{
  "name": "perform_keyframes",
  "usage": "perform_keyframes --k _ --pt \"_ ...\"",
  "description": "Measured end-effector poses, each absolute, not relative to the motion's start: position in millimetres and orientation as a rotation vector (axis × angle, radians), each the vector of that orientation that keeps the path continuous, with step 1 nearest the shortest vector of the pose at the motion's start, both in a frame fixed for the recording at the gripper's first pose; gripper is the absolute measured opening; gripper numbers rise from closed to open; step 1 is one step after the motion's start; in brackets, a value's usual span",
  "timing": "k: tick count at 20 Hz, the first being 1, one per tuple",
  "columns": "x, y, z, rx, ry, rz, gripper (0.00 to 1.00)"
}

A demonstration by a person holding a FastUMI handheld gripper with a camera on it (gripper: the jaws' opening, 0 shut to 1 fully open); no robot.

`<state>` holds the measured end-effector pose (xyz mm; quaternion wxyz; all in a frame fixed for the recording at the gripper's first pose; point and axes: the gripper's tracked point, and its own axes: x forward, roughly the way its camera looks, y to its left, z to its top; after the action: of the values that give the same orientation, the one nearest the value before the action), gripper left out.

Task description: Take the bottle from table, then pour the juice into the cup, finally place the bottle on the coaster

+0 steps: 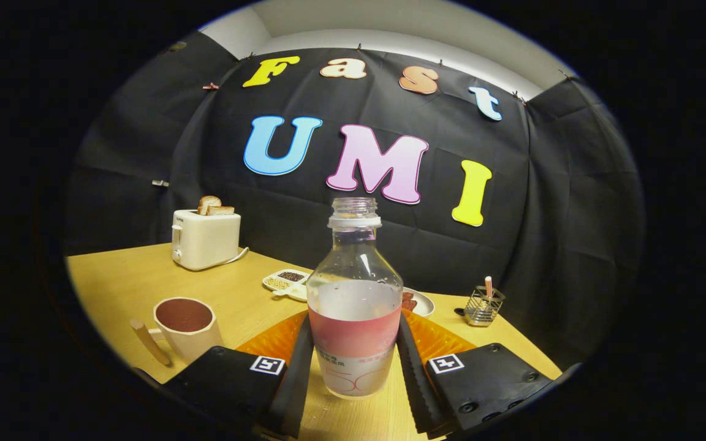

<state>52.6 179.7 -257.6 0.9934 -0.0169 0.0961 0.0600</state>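
Right now the gripper [354, 367] squeezes the clear plastic bottle with no cap [355, 306], one finger on each side. That bottle stands upright on the yellow wooden bench [120, 282]. An orange ridged coaster [445, 340] lies just behind it. Off to the left sits a white cup with dark juice [184, 324]. Farther back stands a white toaster with bread [206, 237].
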Motion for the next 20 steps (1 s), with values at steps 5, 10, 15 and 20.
perform_keyframes --k 5,10,15,20 --pt "55 181 -240 -0.192 0.202 0.136 0.70" --pt "56 194 -234 -0.385 0.196 0.179 0.67" --pt "53 215 -240 -0.642 0.194 0.230 0.67" --pt "42 239 -258 -0.879 0.201 0.321 0.67"
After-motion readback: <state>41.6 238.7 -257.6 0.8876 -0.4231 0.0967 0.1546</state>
